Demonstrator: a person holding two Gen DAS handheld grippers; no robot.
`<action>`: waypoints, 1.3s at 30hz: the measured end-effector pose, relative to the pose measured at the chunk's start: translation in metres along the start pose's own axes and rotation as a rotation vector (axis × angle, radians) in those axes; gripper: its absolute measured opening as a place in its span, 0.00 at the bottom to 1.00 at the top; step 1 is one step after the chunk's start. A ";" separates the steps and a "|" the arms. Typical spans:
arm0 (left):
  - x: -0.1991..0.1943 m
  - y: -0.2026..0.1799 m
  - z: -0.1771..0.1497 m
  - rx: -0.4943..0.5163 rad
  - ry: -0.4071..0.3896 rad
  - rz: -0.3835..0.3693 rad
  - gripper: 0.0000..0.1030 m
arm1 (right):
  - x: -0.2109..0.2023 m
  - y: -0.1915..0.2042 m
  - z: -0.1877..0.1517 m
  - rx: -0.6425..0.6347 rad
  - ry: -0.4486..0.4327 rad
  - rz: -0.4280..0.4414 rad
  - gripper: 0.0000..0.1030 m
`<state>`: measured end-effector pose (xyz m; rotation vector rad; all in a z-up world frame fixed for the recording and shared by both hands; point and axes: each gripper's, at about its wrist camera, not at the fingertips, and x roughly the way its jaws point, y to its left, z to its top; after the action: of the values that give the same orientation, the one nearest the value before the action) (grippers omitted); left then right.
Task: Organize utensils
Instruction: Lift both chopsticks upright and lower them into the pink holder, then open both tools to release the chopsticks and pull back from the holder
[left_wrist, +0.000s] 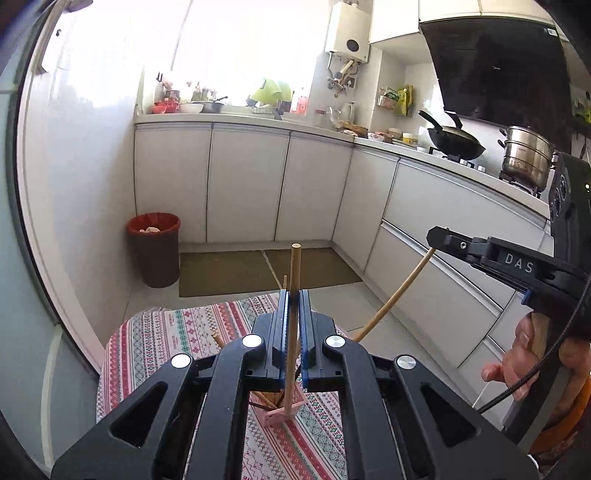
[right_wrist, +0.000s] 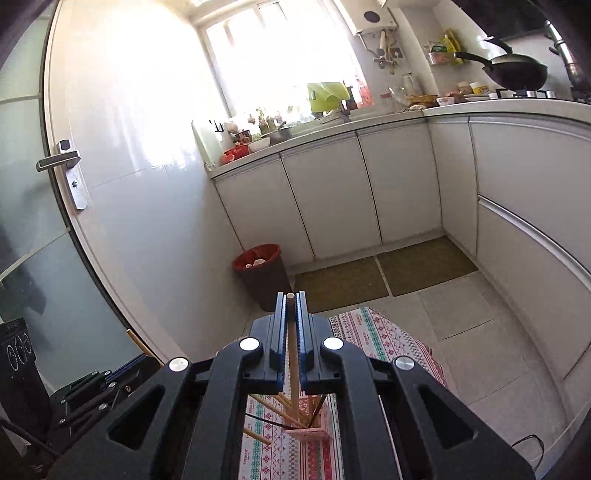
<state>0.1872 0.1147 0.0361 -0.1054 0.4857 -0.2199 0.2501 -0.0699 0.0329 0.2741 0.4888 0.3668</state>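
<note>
On the patterned table (left_wrist: 155, 343) the pink holder (right_wrist: 314, 428) already has several chopsticks in it, and each gripper, left (left_wrist: 291, 325) and right (right_wrist: 290, 325), pinches one more chopstick (left_wrist: 294, 295) above it, not yet released.

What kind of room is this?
A home kitchen, most likely: a black wok and a steel pot sit on the stove, white cabinets run under the counter, and a trash bin stands nearby.
</note>
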 end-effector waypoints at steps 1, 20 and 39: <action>0.011 0.003 -0.001 -0.005 0.010 0.005 0.04 | 0.008 -0.002 -0.001 0.004 0.012 -0.001 0.05; 0.053 0.060 -0.027 -0.191 0.009 0.035 0.45 | 0.112 -0.004 -0.042 -0.032 0.179 -0.031 0.14; -0.029 -0.008 -0.049 -0.070 -0.040 0.181 0.93 | 0.000 -0.006 -0.079 -0.084 0.101 -0.133 0.71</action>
<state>0.1374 0.1115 0.0078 -0.1330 0.4599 -0.0237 0.2124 -0.0619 -0.0364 0.1412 0.5866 0.2714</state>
